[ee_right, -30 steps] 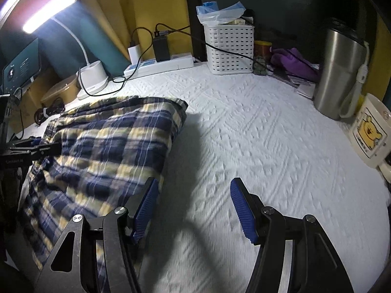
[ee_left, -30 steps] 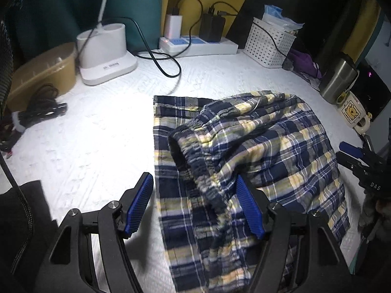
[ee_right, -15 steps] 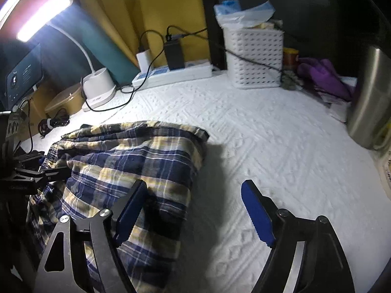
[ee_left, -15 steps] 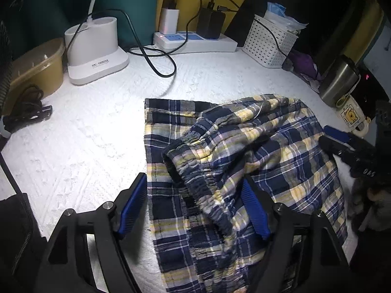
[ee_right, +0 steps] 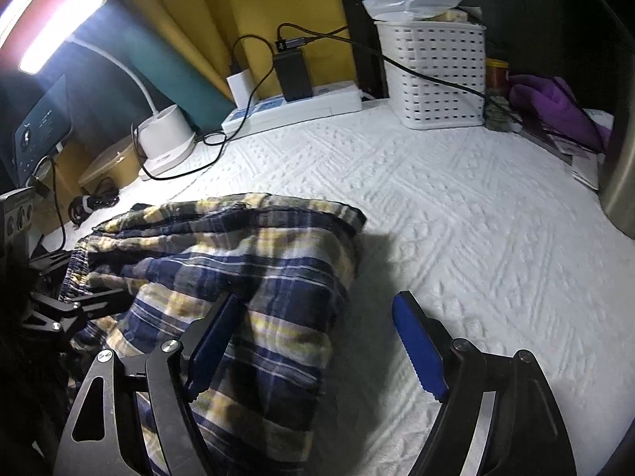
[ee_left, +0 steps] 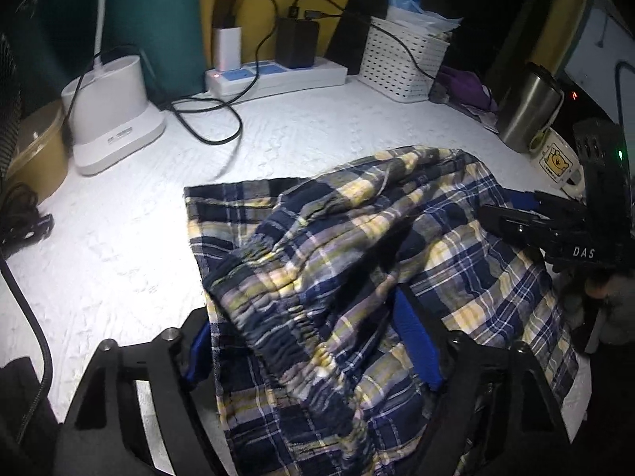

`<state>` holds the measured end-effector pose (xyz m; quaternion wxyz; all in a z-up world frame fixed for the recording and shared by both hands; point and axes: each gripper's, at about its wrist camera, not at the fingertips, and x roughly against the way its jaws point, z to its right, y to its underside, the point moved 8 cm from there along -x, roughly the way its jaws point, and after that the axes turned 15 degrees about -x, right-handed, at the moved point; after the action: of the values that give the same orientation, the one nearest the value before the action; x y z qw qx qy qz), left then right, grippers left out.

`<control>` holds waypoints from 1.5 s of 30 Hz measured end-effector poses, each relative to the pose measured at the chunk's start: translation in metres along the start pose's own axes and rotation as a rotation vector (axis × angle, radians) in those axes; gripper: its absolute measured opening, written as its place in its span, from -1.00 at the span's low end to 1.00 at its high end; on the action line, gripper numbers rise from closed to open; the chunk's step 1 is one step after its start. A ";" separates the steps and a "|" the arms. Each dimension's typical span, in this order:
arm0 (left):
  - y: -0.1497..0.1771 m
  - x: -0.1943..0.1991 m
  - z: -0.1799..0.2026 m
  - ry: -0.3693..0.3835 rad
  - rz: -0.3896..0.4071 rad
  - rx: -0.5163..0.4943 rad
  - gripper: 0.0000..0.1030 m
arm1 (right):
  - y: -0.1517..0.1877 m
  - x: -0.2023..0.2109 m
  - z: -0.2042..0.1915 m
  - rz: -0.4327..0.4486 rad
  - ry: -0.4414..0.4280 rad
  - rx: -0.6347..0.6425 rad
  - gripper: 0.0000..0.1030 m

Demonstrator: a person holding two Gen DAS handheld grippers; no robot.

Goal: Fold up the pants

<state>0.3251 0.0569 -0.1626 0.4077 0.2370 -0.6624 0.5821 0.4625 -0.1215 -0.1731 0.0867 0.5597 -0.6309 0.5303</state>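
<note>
The navy, yellow and white plaid cotton pants (ee_left: 357,277) lie bunched near the front edge of the desk, on its white embossed cover (ee_left: 119,238), part-folded with the gathered elastic waistband (ee_left: 278,317) heaped on top. I judge them light, limp and easily rumpled, not slippery; they will sag from any single pinch, so I would take the doubled waistband, the firmest part, with one hand and a hem corner with the other. My left gripper (ee_left: 313,341) stands wide open astride that waistband, cloth between its blue pads, neither pressing that I can see. My right gripper (ee_right: 317,341) is likewise wide open and grips nothing; its left pad lies against the pants' right-hand fold, the other over bare cover. My left camera alone shows the waistband and the flat layer under it, plus the steel tumbler (ee_left: 528,115) whole beside a cartoon mug (ee_left: 555,162). My right camera alone shows the lit lamp head (ee_right: 59,27), a dark screen (ee_right: 39,127), and the open cover to the right.
</note>
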 end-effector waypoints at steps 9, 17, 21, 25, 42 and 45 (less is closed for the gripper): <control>0.000 0.004 0.009 0.000 0.030 -0.022 -0.27 | 0.005 -0.012 -0.032 -0.032 -0.029 0.084 0.47; -0.003 0.018 0.018 0.027 0.082 -0.026 -0.41 | 0.008 -0.008 -0.035 -0.027 -0.059 0.072 -0.30; -0.005 0.028 0.022 0.027 0.109 -0.033 -0.41 | 0.013 -0.002 -0.038 -0.013 -0.062 0.070 -0.47; -0.006 0.039 0.026 0.021 0.131 -0.047 -0.42 | 0.018 0.011 -0.043 0.013 -0.058 0.073 -0.57; -0.006 0.098 0.046 -0.017 0.256 -0.065 -0.42 | 0.035 0.077 -0.062 0.121 -0.086 0.075 -0.66; -0.005 0.107 0.049 -0.025 0.273 -0.077 -0.42 | 0.037 0.090 -0.065 0.142 -0.089 0.077 -0.66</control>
<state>0.2568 0.0254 -0.0723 0.3253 0.1363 -0.7152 0.6034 0.3695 -0.1337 -0.1038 -0.0007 0.5395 -0.6513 0.5336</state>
